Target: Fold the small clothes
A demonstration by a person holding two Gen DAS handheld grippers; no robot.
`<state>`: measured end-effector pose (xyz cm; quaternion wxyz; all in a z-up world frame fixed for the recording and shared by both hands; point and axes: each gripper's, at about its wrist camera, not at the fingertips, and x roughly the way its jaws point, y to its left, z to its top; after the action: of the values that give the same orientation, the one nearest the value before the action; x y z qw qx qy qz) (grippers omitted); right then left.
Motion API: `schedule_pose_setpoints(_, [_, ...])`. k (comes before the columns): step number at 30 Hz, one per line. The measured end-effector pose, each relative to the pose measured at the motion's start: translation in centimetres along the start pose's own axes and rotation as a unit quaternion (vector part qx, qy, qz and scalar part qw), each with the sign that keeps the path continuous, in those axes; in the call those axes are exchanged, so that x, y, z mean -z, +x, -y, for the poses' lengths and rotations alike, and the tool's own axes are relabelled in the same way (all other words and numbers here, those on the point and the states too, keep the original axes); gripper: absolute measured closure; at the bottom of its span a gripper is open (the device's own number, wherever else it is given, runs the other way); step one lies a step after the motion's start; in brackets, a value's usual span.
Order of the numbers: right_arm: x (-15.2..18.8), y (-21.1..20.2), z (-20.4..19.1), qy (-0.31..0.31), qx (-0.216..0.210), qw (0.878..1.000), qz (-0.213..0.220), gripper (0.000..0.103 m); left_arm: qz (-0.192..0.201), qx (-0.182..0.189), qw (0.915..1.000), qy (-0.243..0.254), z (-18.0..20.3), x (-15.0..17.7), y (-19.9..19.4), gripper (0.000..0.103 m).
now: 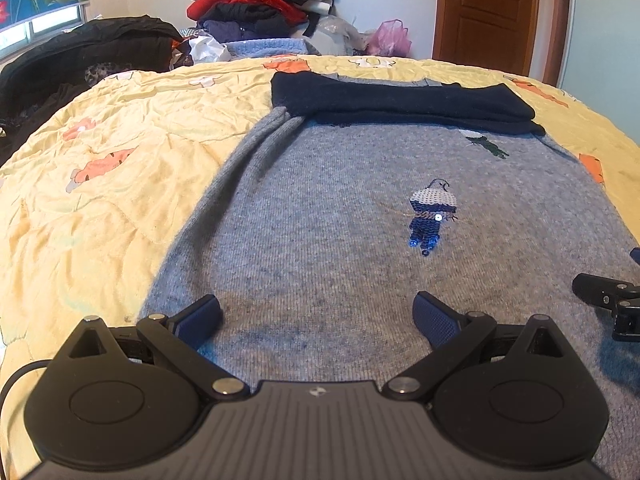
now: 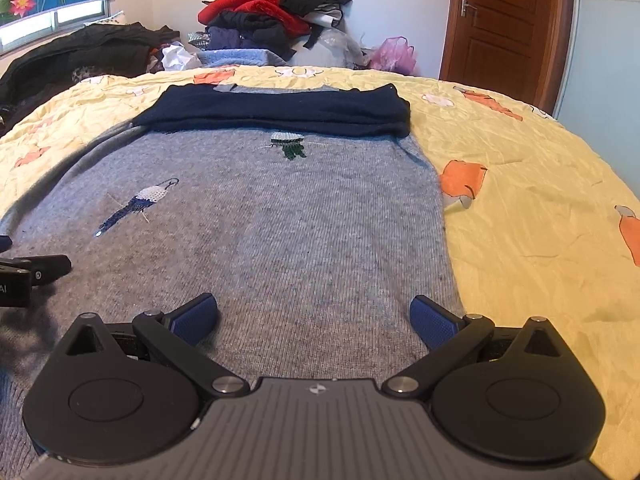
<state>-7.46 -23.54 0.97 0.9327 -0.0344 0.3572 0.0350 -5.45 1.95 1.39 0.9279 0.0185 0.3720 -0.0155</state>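
So the sweater (image 1: 320, 208) lies flat on the bed (image 1: 100, 184), mid-frame, with its folded sleeves (image 1: 400, 104) stacked across its far end. Both tongs, left (image 1: 318, 316) and right (image 2: 314, 316), sit over its near edge, side by side. Heap of clothes (image 1: 260, 4) behind the bed, door (image 1: 484, 8) upper right.

Bed (image 1: 120, 208) fills most of both views, covered by a wrinkled yellow quilt (image 2: 540, 184) printed with orange and white figures. Grey knit sweater (image 2: 280, 240) lies flat on the quilt, centre of frame, with 2 sequin motifs on its face. Its 2 dark navy sleeves (image 2: 280, 110) are folded across its far end, upper centre. Left edge of the sweater is bunched into long ridges, centre left in the left wrist view
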Motion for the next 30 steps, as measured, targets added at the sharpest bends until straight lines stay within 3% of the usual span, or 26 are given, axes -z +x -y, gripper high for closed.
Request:
schedule_pose_setpoints(5, [0.3, -0.9, -0.2, 0.002, -0.003, 1.0, -0.017, 0.0, -0.004, 0.004, 0.9999, 0.011, 0.0, 0.3, -0.5, 0.0])
schedule_pose_setpoints(24, [2.0, -1.9, -0.2, 0.002, -0.003, 1.0, 0.007, 0.0, -0.002, 0.012, 0.9994, 0.032, 0.3, 1.7, -2.1, 0.0])
schedule_pose_setpoints(30, [1.7, -2.5, -0.1, -0.006, -0.01, 1.0, -0.01, 0.0, -0.01, 0.012, 0.9987, 0.048, 0.3, 2.0, -3.0, 0.0])
